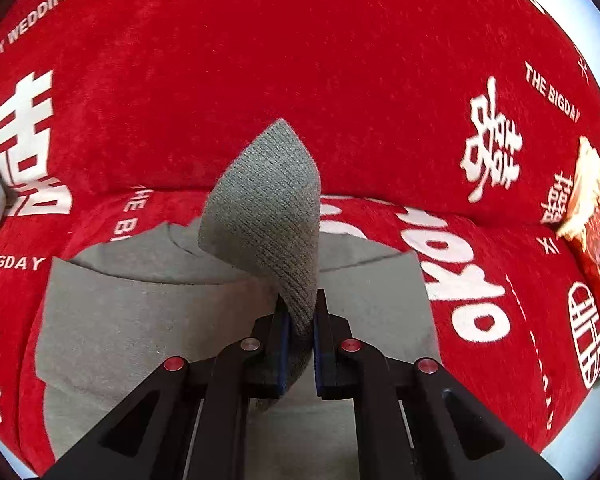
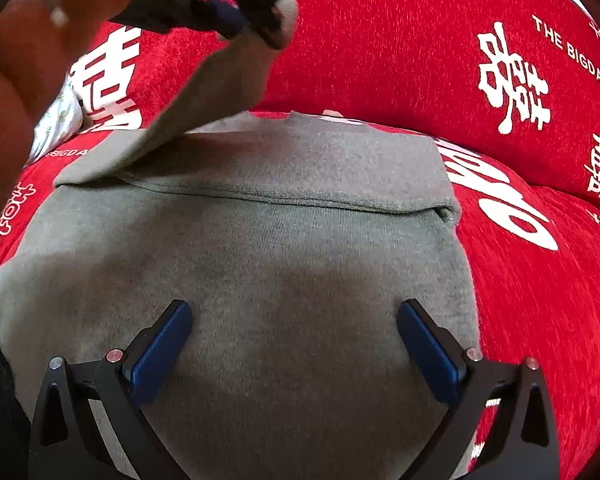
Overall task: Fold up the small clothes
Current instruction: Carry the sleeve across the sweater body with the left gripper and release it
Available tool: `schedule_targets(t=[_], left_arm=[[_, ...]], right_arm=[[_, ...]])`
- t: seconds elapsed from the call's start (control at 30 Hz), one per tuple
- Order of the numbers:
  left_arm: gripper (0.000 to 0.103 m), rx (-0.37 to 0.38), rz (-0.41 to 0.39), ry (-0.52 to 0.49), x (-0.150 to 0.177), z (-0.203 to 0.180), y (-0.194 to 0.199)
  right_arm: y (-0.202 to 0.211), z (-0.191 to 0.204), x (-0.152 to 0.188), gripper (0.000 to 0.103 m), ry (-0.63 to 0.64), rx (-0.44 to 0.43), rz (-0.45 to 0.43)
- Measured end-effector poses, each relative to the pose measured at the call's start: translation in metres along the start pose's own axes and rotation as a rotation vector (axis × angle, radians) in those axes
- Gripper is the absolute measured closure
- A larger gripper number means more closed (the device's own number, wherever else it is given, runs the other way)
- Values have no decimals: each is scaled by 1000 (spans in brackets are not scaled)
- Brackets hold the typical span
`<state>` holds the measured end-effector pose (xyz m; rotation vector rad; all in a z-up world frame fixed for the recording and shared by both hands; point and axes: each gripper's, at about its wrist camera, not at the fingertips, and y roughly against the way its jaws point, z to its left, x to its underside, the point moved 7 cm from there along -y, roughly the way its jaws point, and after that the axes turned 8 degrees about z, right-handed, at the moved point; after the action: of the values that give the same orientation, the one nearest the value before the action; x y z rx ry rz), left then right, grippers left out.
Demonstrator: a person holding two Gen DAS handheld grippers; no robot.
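Observation:
A grey knit sweater lies flat on a red sofa seat, its right sleeve folded across the chest. My left gripper is shut on the ribbed cuff of the other sleeve, which stands up between the blue pads. In the right wrist view the left gripper is at the upper left, held by a hand, with the sleeve stretched up from the sweater's left shoulder. My right gripper hovers open over the sweater's lower body, nothing between its fingers.
The red sofa cover with white lettering spans seat and backrest. A cream and red cushion sits at the far right. A pale patterned cloth lies at the left by the backrest.

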<state>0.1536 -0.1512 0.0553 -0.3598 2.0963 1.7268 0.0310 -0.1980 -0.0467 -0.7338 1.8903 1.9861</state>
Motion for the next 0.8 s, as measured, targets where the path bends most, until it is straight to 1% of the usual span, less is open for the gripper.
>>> schedule_targets(t=[0.13,0.27,0.33,0.57,0.67,0.8], left_arm=[[93,11,35,-22,6,-8,-12],[93,68,76,-23,10,-10,-23],[93,79,97,-42,12,-15,-29],[93,78,153,-135,28,-42,-54],[93,56,167,-187,35,-53,-63],[93,53,202,-201,41,-56,-75]], right_arm=[[0,0,1,1,-7,-8,-3],[2,0,3,1,-4,-13,-11],[4,1,5,1,6,-7,-13],[6,3,7,1,15,-12,-28],[6,4,7,1,19,-10,-34],[6,5,7,1,22,-6,-41]])
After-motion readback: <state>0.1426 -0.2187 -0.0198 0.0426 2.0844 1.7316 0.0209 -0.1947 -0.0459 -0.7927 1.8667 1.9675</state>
